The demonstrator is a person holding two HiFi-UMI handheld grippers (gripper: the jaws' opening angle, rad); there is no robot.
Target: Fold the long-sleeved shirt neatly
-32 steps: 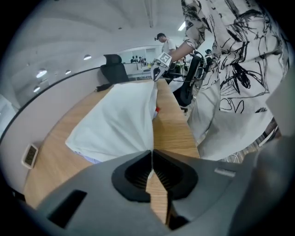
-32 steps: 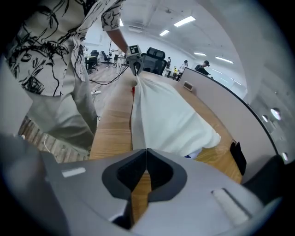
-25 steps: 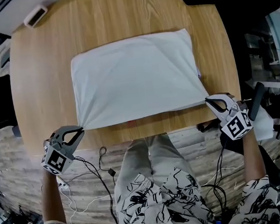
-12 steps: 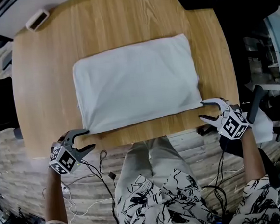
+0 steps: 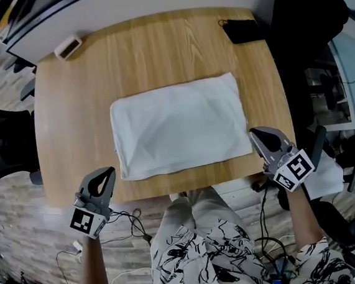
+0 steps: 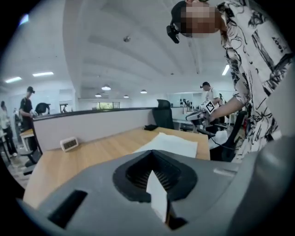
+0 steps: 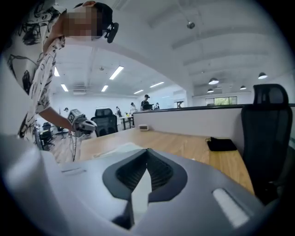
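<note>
The white shirt [image 5: 179, 127] lies folded into a flat rectangle in the middle of the wooden table [image 5: 156, 53]. My left gripper [image 5: 109, 171] hovers off the table's front edge, just left of the shirt's near left corner. Its jaws have just closed and are shut with nothing between them. My right gripper [image 5: 254, 133] hangs by the near right corner, also just closed, shut and empty. The left gripper view has the shirt [image 6: 168, 144] beyond the shut left gripper [image 6: 153, 171]. In the right gripper view, past the shut right gripper [image 7: 144, 161], part of the shirt [image 7: 117, 150] shows.
A small white clock [image 5: 68, 47] sits at the table's far left corner and a black pouch [image 5: 242, 30] at the far right. A black office chair [image 5: 305, 13] stands to the right. Cables [image 5: 132, 220] trail over the floor by the person's legs.
Both grippers held the shirt's near corners, then opened and let go. Now they are raised off the table and shut again. The shirt stays flat.
</note>
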